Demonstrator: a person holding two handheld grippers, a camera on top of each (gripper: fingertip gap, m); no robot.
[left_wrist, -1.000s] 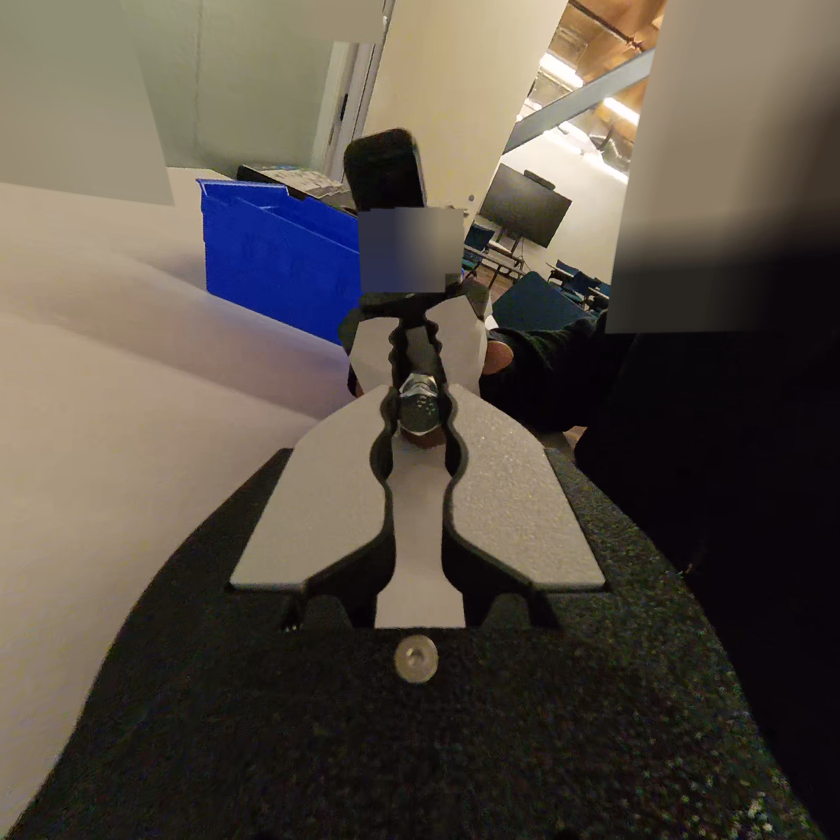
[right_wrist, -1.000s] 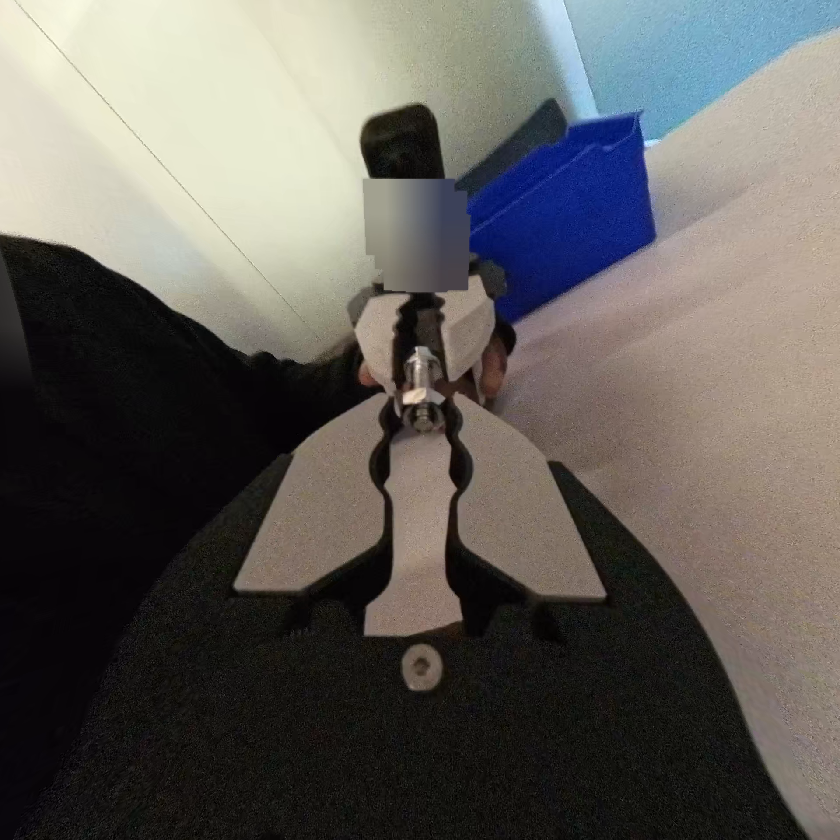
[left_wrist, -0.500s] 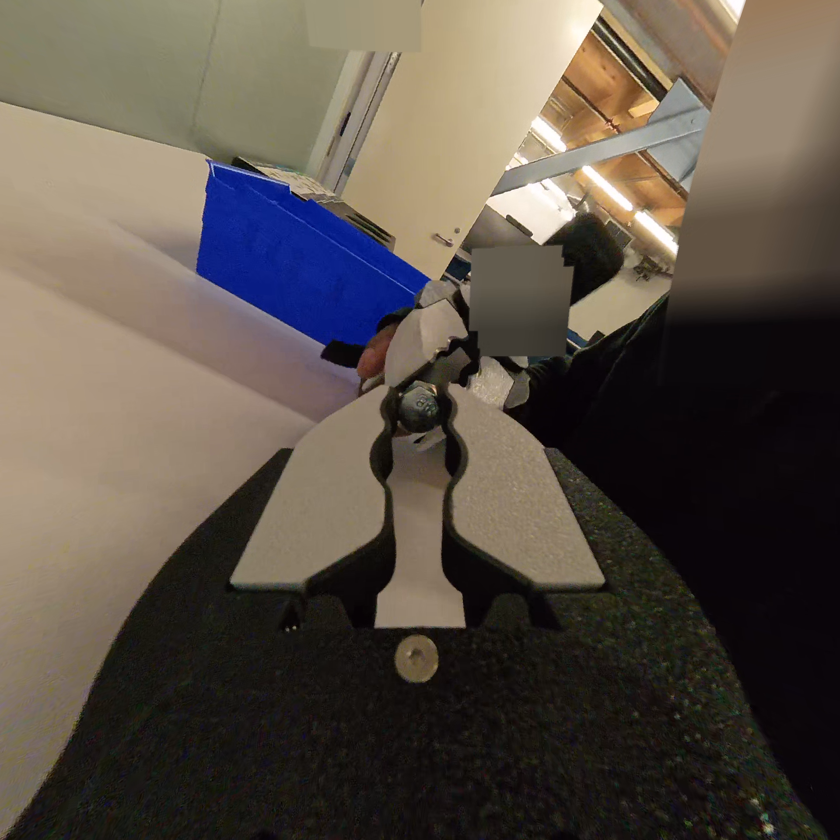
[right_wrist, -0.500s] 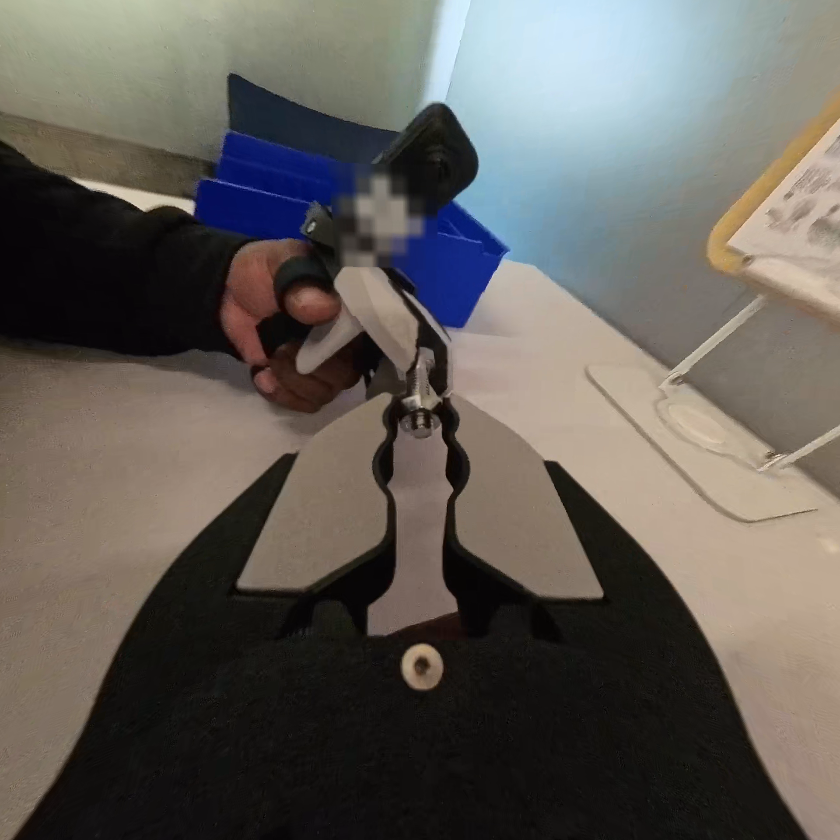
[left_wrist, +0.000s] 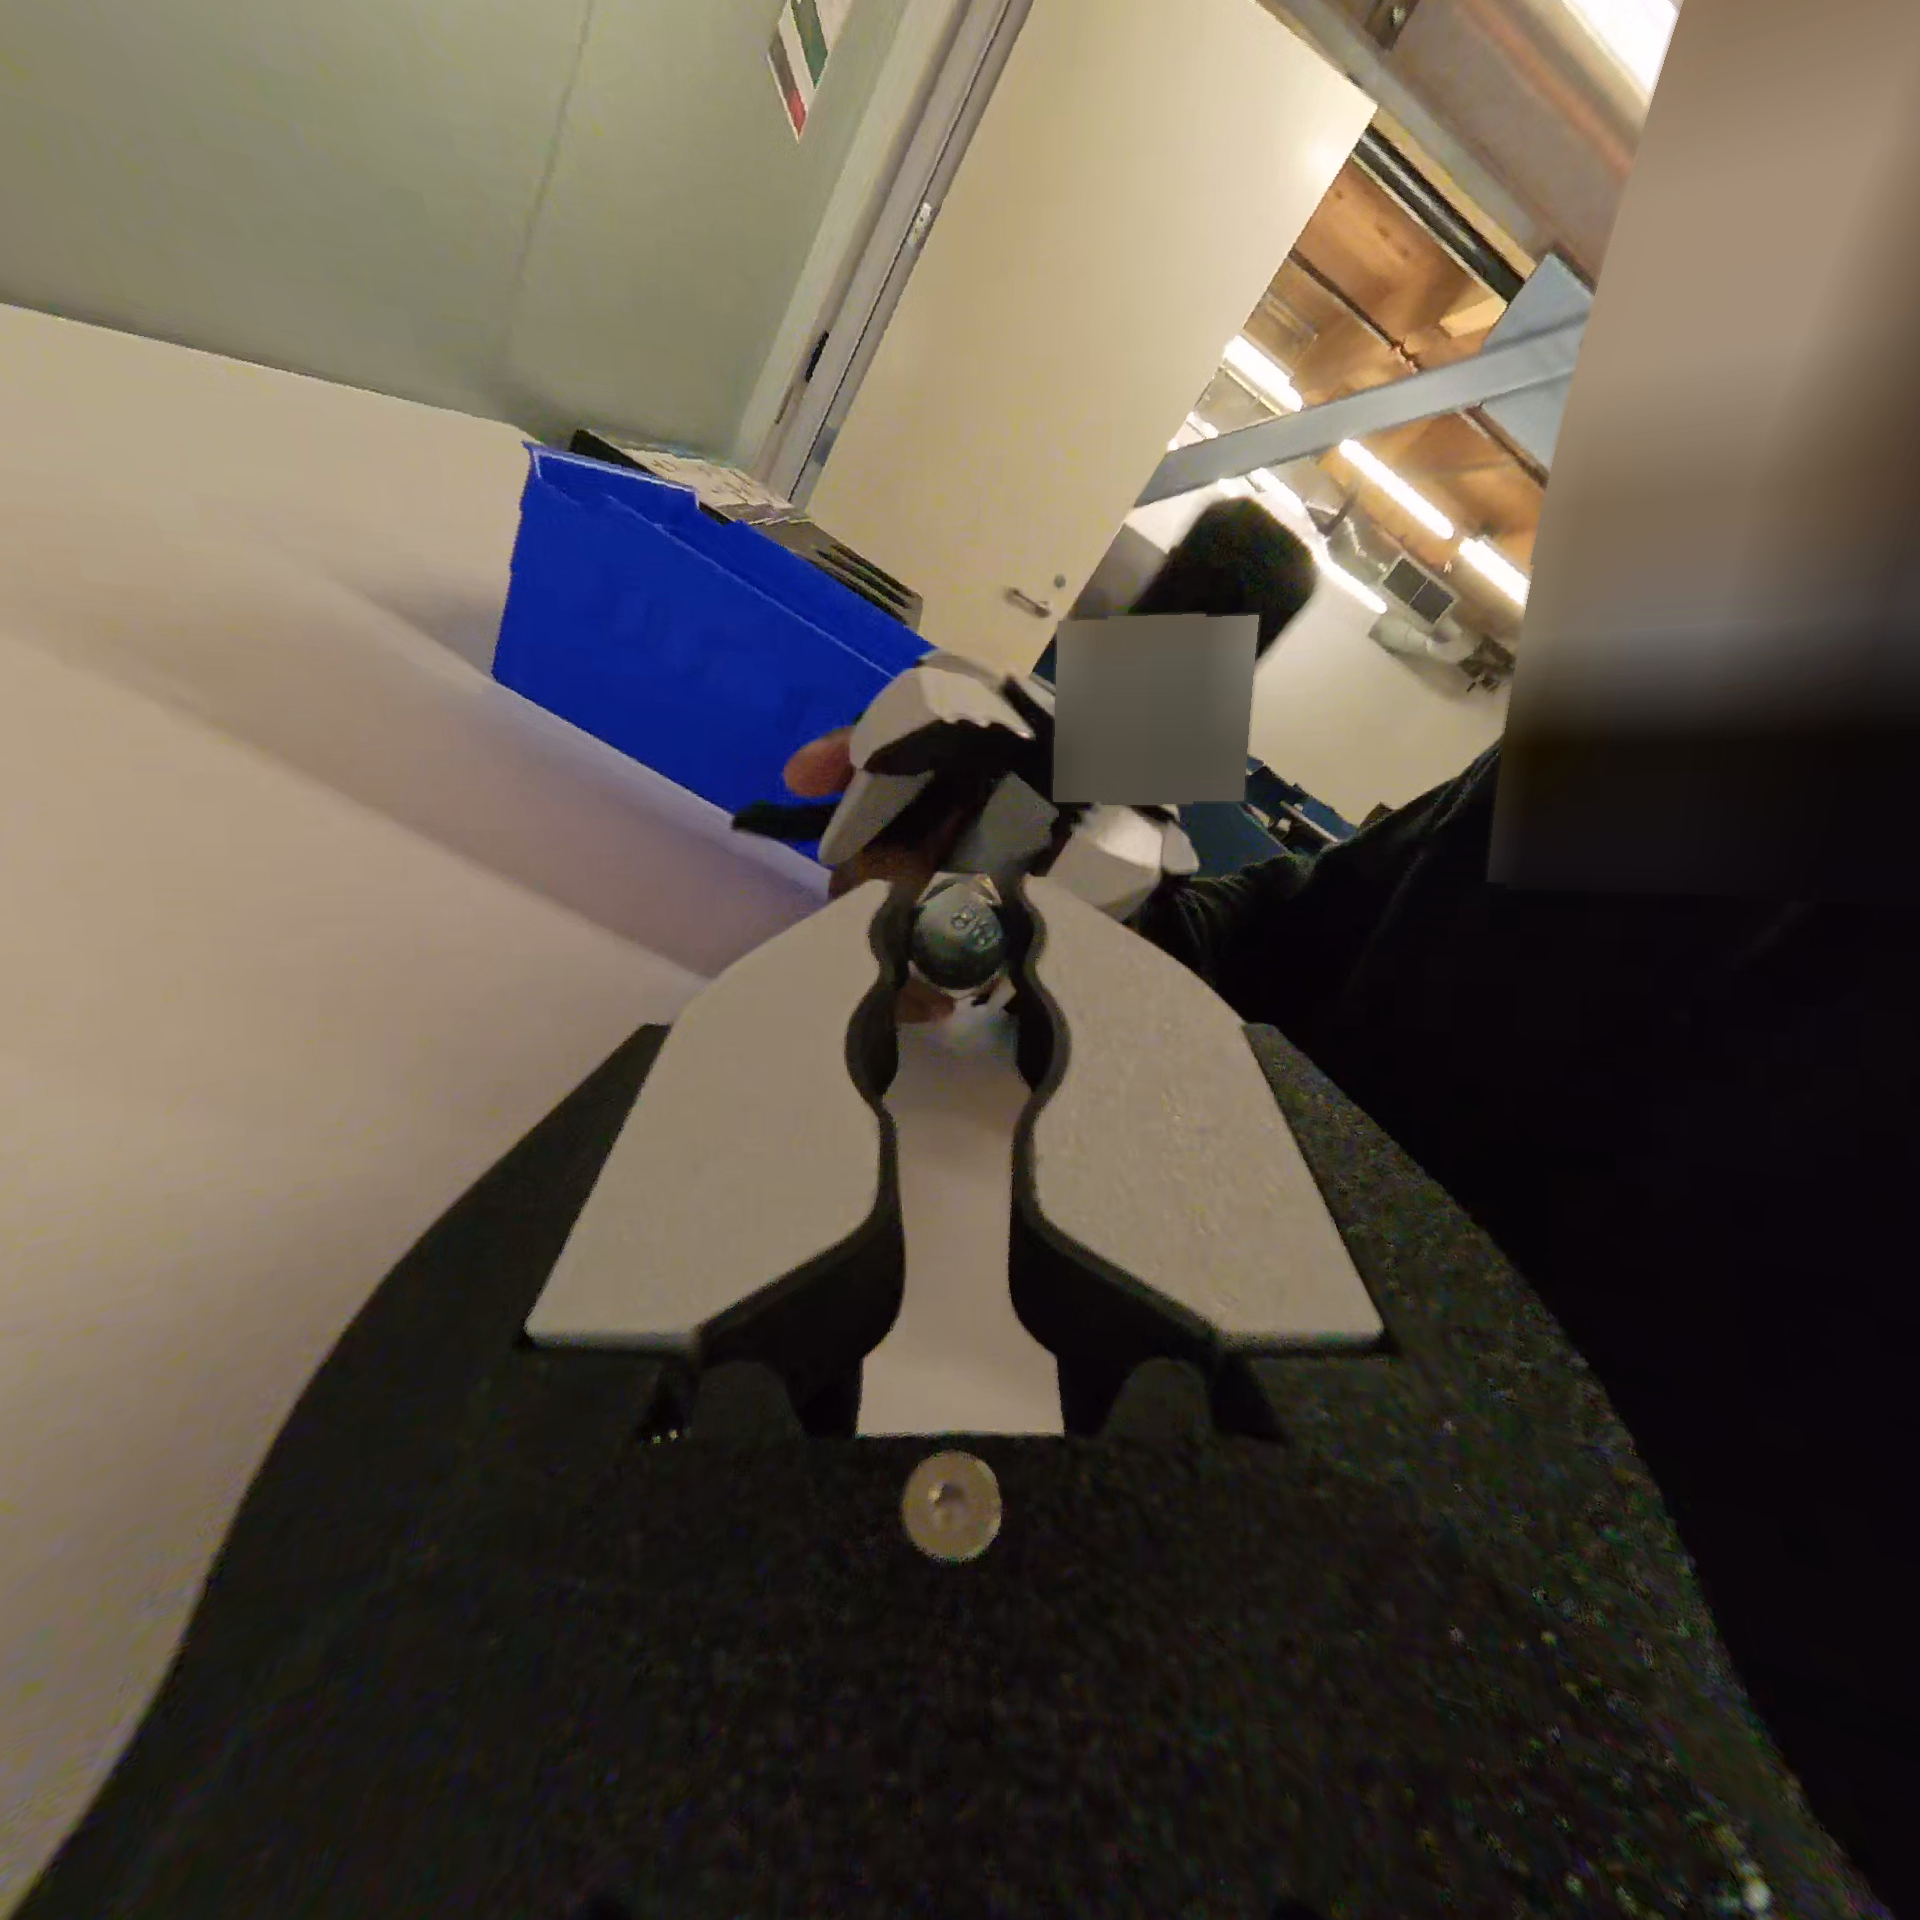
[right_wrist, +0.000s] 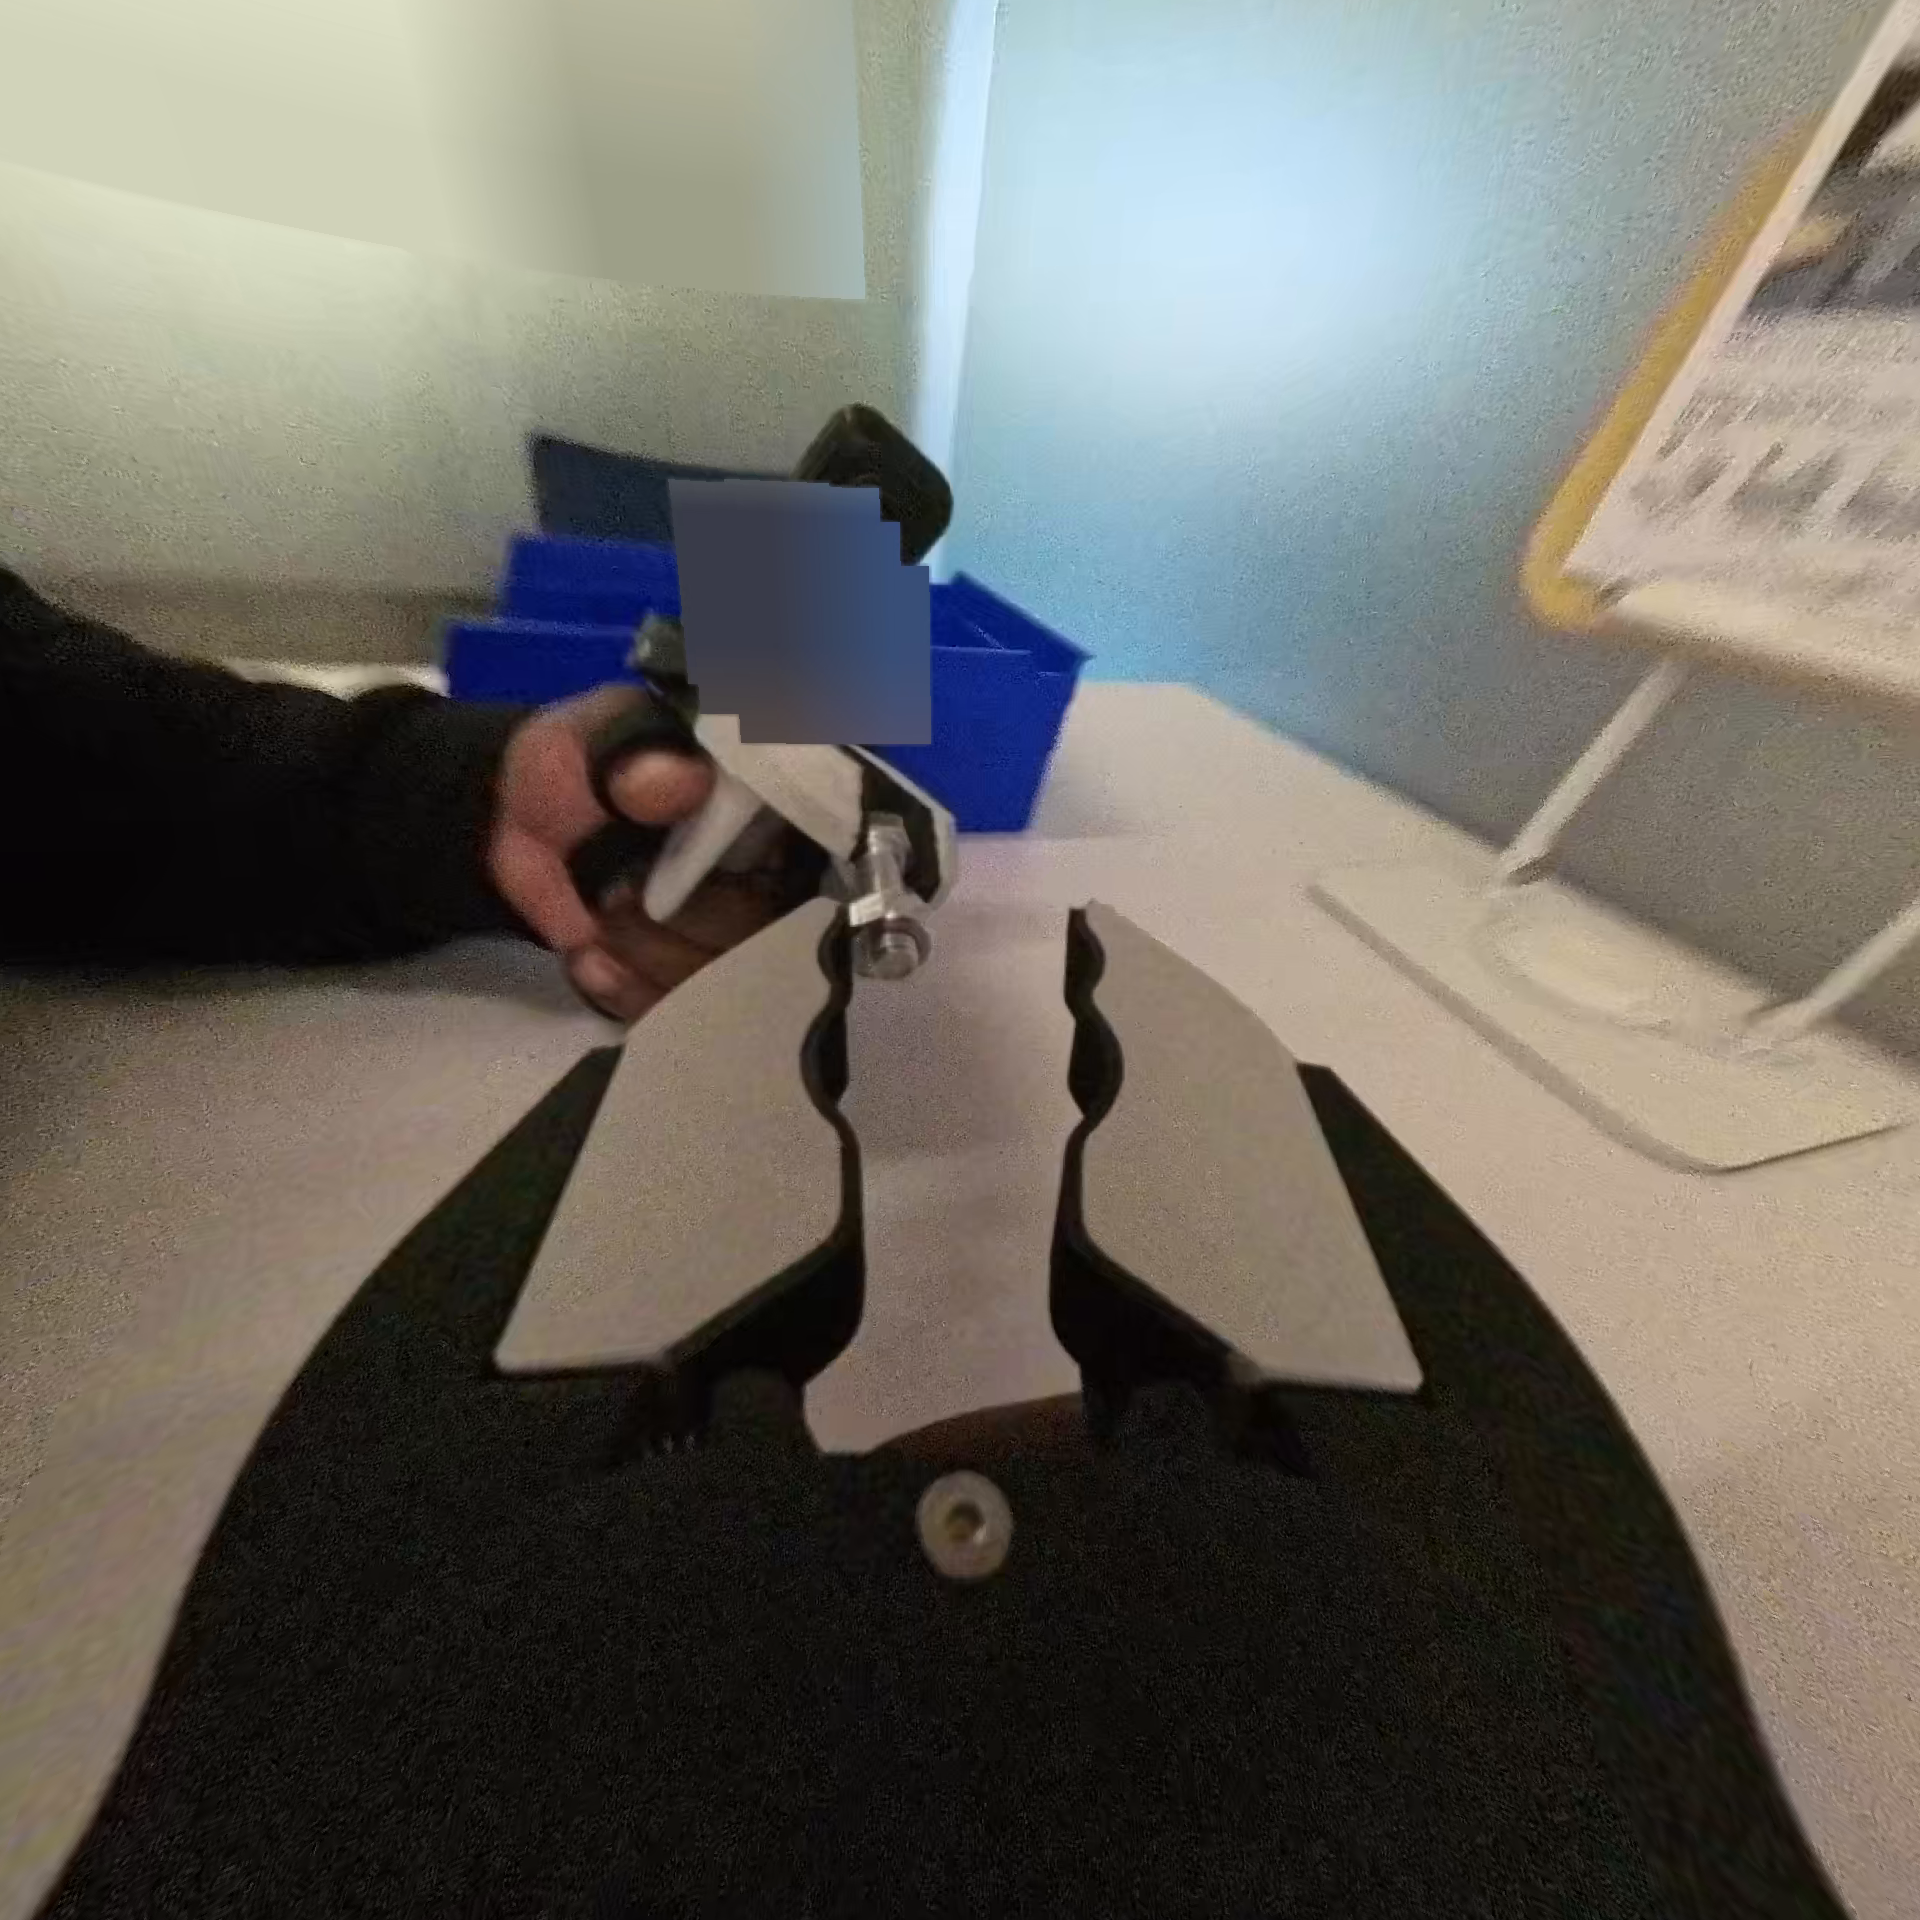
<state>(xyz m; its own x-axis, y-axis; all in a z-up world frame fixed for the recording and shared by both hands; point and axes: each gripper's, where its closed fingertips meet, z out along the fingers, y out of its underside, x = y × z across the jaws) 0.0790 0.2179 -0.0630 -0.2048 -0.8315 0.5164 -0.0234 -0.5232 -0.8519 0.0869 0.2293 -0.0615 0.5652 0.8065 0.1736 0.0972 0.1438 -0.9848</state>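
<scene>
Left wrist view: the left gripper (left_wrist: 956, 951) had its jaws drawn narrow around the hexagonal head of a silver steel bolt (left_wrist: 954, 940), both grey fingers (left_wrist: 790, 1091) pressing on the head from either side. The bolt's long axis ran forward, away from this camera, so only the stamped head end faced the lens. Just beyond it lay the right gripper, its grey fingers spread to either side of the bolt's far end.

Right wrist view: the right gripper (right_wrist: 961, 940) had its jaws wide apart and gripped nothing. The same bolt (right_wrist: 878, 904), carrying a hexagonal silver nut (right_wrist: 871, 914) near its tip, was held out from the left gripper (right_wrist: 883, 831) towards this camera. Its threaded tip lay just beside the right gripper's left finger (right_wrist: 727, 1122); whether the two touched could not be told. The right finger stood well clear. The bolt therefore sat off-centre in the gap, towards the left side, its axis pointing roughly along the line between the two grippers. A hand (right_wrist: 582, 831) in a black sleeve held the left gripper above the pale worktop (right_wrist: 1195, 935).

Surroundings: a blue plastic bin (right_wrist: 997, 707) stood behind the grippers, and a yellow-edged printed card on a clear stand (right_wrist: 1558, 987) to the right.
</scene>
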